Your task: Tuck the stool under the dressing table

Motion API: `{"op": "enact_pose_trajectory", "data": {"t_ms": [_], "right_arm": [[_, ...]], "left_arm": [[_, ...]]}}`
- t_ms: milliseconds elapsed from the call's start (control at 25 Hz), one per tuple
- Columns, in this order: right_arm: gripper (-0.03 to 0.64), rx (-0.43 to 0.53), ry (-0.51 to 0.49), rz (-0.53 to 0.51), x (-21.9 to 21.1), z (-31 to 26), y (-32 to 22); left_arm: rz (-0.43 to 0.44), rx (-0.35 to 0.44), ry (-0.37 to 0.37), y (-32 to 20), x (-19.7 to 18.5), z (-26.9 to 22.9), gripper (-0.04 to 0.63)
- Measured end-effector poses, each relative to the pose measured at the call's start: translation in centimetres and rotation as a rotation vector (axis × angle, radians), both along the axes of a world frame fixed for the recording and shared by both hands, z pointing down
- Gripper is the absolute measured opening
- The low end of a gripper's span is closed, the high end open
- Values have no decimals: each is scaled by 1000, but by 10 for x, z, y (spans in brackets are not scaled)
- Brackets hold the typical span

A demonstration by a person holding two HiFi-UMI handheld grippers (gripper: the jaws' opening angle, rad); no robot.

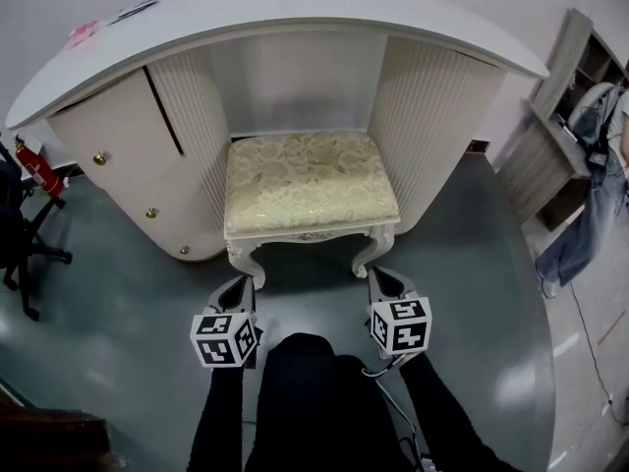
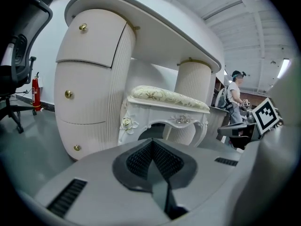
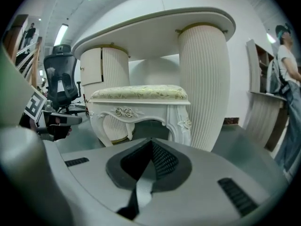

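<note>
The stool (image 1: 310, 180), cream with a gold-patterned cushion and carved white legs, stands in the knee gap of the white dressing table (image 1: 295, 13), with its front legs at the opening. My left gripper (image 1: 236, 285) is just in front of the stool's front left leg, apart from it and shut on nothing. To its right, my right gripper (image 1: 381, 275) sits before the front right leg, also shut and empty. In the left gripper view the stool (image 2: 164, 109) is ahead beyond the closed gripper (image 2: 151, 142). In the right gripper view the stool (image 3: 141, 102) stands ahead of the closed gripper (image 3: 151, 142).
A black office chair (image 1: 25, 239) and a red fire extinguisher (image 1: 37, 168) are at the left. A person (image 1: 590, 185) stands by a shelf unit (image 1: 560, 96) at the right. Small items lie on the tabletop. Grey floor (image 1: 472, 264) lies around the stool.
</note>
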State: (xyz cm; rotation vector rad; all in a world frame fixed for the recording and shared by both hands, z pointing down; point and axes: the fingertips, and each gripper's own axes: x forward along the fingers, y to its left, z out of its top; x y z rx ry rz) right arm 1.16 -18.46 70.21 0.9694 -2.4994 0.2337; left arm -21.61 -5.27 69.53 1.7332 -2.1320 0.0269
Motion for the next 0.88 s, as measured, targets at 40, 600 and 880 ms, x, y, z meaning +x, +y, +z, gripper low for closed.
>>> {"op": "enact_pose_trajectory", "data": {"t_ms": [40, 600, 880], "right_arm": [[2, 1, 6, -3, 0, 1, 1], [3, -25, 35, 16, 7, 12, 3], [3, -23, 20, 16, 0, 9, 0]], "left_arm": [[4, 2, -4, 0, 0, -2, 8], [6, -6, -7, 4, -6, -5, 8], [-7, -28, -13, 9, -10, 0, 8]]}}
